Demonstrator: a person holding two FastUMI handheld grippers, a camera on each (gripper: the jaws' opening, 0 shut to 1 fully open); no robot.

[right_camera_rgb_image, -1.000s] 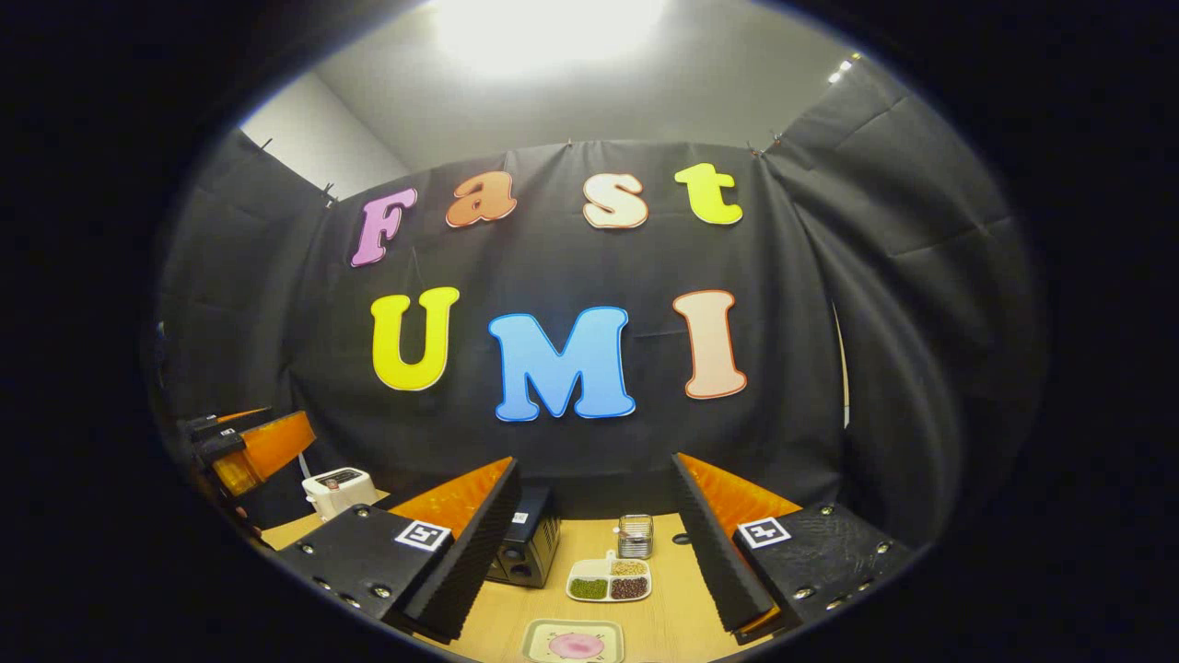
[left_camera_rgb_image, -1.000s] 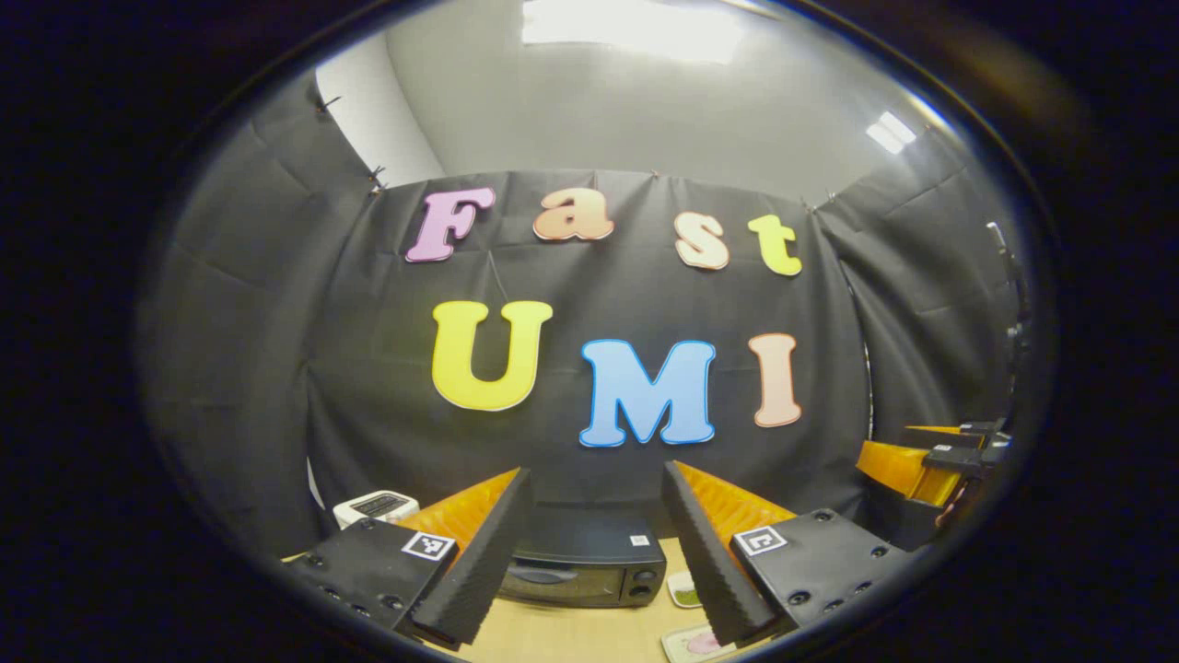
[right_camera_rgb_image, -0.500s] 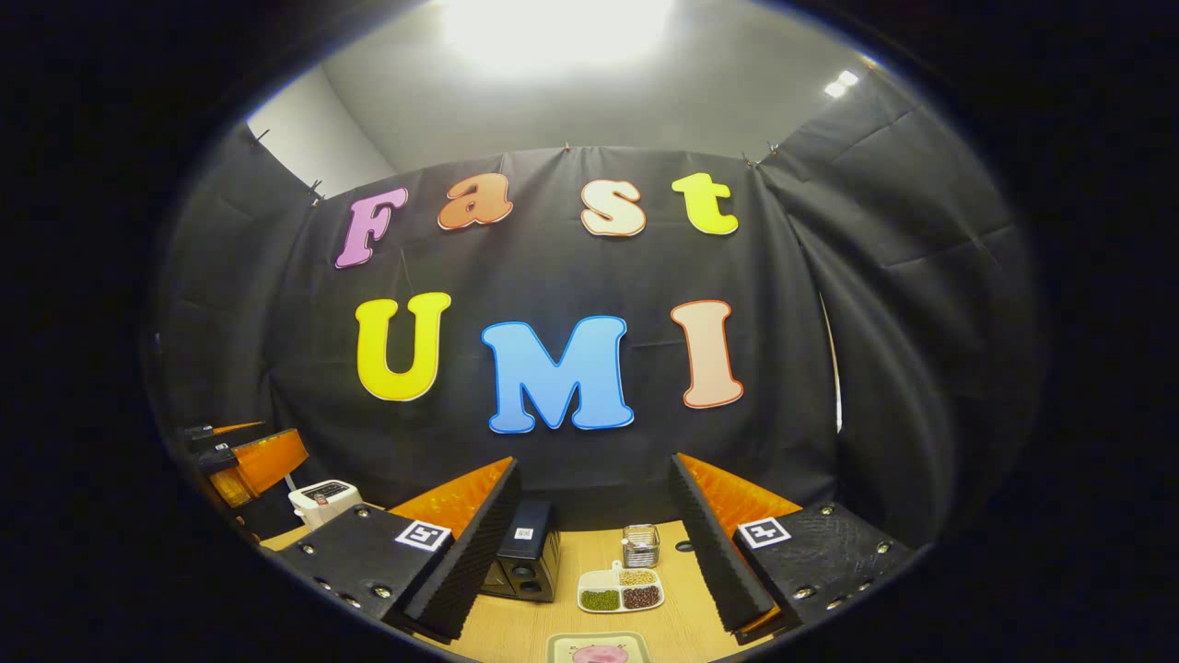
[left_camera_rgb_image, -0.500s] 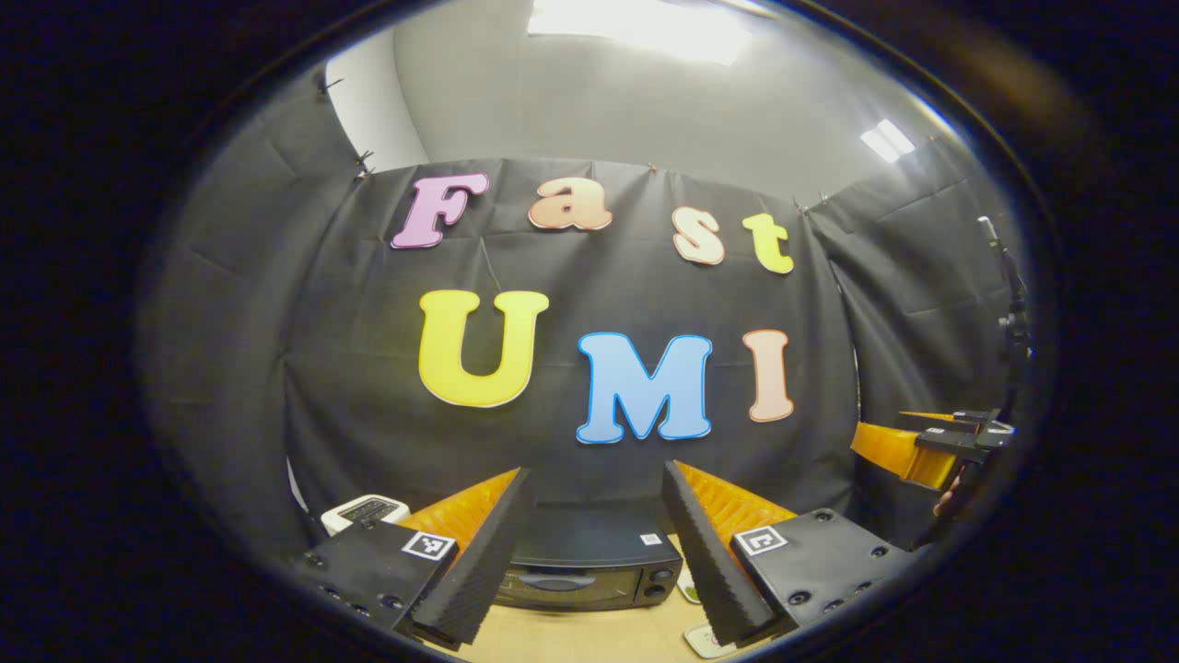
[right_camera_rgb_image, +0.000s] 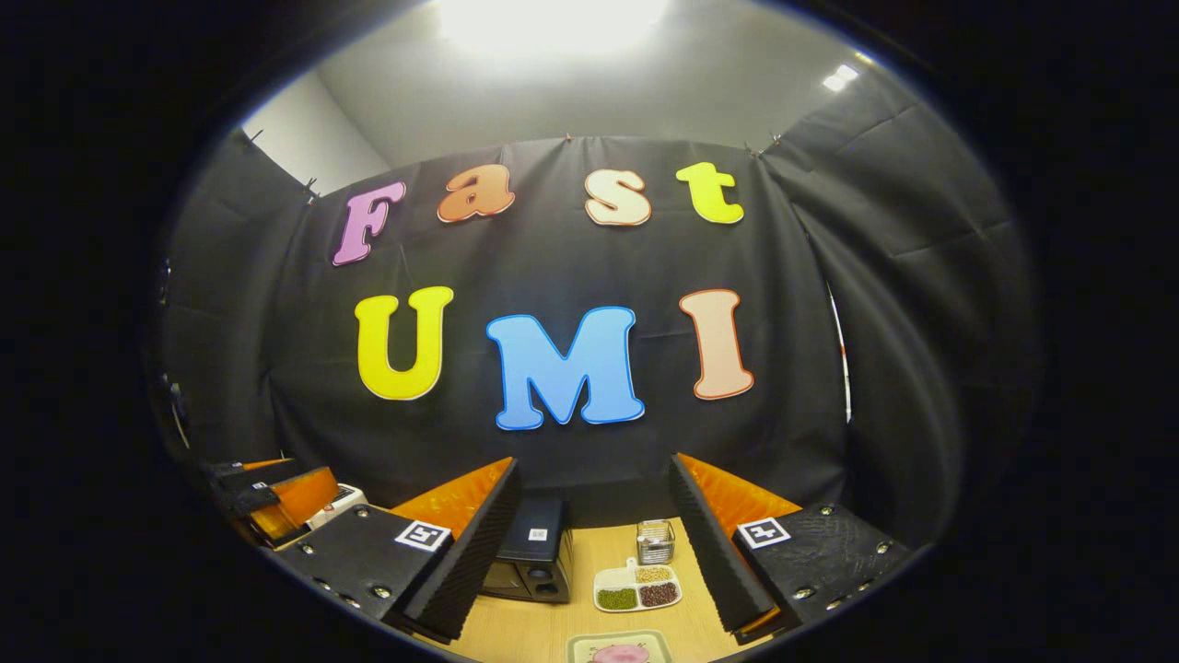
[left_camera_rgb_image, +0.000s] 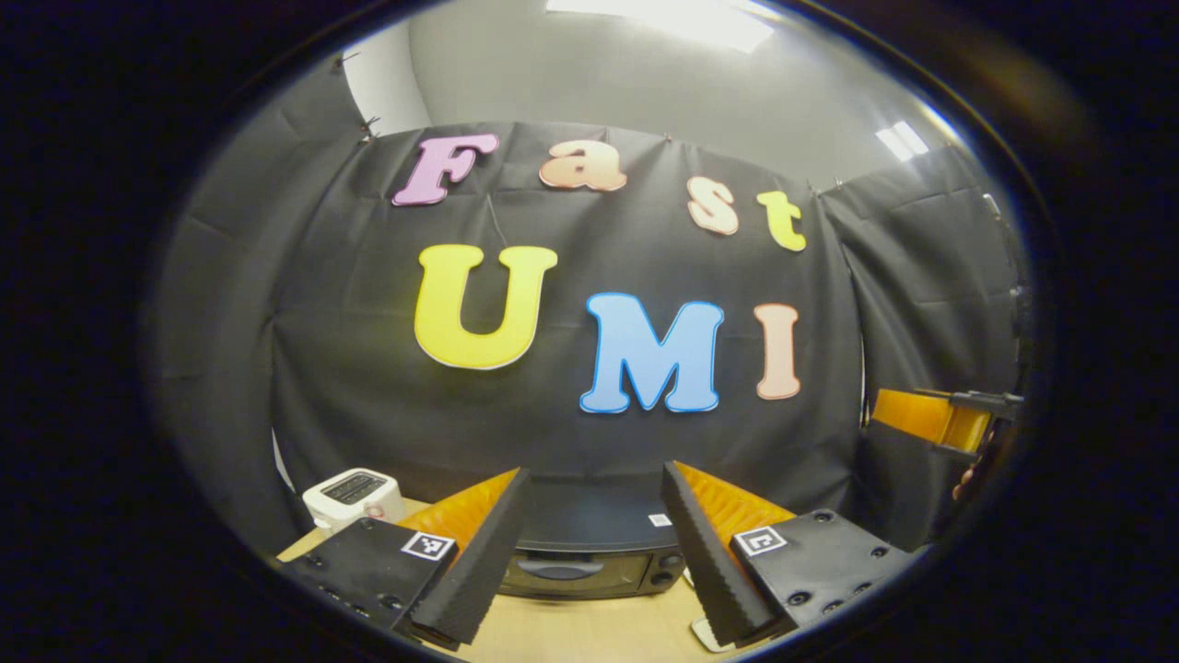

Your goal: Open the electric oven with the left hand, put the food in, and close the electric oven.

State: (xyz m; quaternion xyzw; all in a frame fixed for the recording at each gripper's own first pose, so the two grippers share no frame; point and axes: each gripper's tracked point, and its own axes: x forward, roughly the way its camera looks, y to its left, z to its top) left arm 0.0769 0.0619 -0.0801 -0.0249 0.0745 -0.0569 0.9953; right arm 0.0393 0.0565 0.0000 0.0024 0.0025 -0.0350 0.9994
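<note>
The opening step is in hand: the left gripper, jaws spread and empty, faces the closed electric oven; next it must reach the door handle. The right gripper, also spread, waits; the food plate lies right of the oven, toward the front

Colours and patterns, both gripper views

Electric oven was black with a small white square sticker on top; door glass dark. Left gripper had black ridged fingers, orange backing, black bases with black-and-white square markers. Right gripper matched: black ridged fingers, orange behind. Toaster was white with a dark top panel. Table was light wood. Divided dish was white, holding green, tan and dark reddish-brown fillings. Plate was pale green-white with a pink item.
</note>
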